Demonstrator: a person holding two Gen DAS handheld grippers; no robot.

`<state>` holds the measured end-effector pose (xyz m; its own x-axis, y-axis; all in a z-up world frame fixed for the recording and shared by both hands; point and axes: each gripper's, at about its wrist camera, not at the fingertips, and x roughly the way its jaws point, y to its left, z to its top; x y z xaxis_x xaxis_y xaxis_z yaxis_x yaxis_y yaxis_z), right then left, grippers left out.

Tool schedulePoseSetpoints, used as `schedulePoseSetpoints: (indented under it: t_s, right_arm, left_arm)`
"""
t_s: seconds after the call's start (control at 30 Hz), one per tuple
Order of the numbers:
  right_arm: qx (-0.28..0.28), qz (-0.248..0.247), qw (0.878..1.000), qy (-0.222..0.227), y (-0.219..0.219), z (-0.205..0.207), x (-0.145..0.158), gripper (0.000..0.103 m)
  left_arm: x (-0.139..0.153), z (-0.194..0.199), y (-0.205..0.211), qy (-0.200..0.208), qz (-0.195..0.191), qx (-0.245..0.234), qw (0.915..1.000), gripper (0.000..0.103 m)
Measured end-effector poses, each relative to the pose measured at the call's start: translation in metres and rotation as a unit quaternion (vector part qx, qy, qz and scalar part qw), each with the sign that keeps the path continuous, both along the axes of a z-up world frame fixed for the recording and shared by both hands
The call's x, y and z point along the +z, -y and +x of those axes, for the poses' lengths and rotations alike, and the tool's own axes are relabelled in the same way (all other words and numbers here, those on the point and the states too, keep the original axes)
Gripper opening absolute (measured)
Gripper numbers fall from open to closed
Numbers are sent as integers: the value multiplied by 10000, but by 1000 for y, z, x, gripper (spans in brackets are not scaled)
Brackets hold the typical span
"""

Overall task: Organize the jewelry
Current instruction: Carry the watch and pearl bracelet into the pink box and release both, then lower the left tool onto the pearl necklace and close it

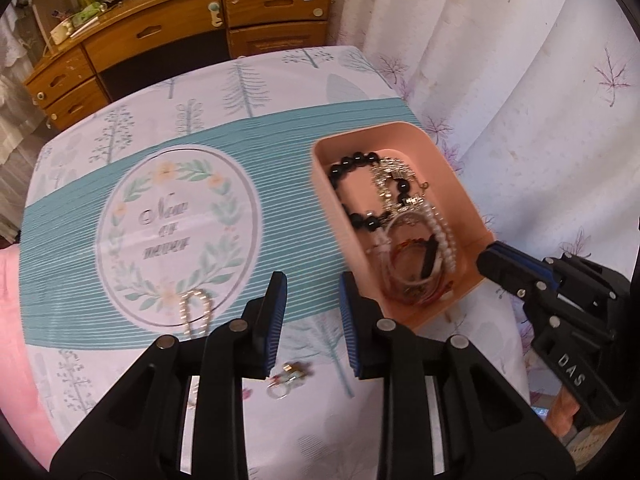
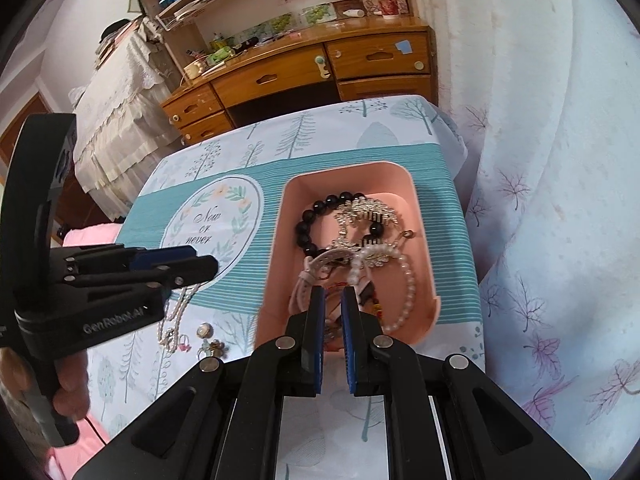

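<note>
Pearl necklace [image 1: 196,314] lying loose at 9 o'clock of pink tray [image 1: 460,184]. Left gripper [image 1: 312,320] hovering nearby, jaws slightly apart, empty. Right gripper [image 2: 333,334] idling closed, empty, at tray's near rim. Pinch strand's middle, avoiding snagging small trinkets [image 1: 288,378].

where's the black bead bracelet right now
The black bead bracelet lies in the far left part of the pink tray, beside a silver brooch.

Right wrist view: the tray [image 2: 424,216] sat right of centre on the tablecloth [image 2: 248,144], holding a bead bracelet [image 2: 310,220] and pearl bracelet [image 2: 404,280]. Loose necklace [image 2: 176,316] and rings [image 2: 210,340] lay lower left; desk [image 2: 304,76] behind.
</note>
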<state>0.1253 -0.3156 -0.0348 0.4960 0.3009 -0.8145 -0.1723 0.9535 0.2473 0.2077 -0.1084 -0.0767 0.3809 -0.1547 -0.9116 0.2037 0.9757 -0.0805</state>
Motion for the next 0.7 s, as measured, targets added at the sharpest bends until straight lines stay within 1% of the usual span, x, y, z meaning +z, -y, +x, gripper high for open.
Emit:
schedulePoseSetpoints:
  t_s: [0.23,0.4,0.53,0.7]
  right_arm:
    - [288,-78,9995,47,-25,-12,14,8]
    - [564,-111,9983,36,-50,-20,22,8]
    - [792,-162,9967,1,-71,-26,22,9]
    - [1068,-219,9939,-157,-101,-31,12,9]
  left_arm:
    - [13,-22,-41,70,15,164,9998,23]
    - [20,-38,-70,131,3,293,9995,23]
    - [15,-48,-88,94,4,373,9993,23]
    - [-5,-61,-107,-131,50,404,9991,23]
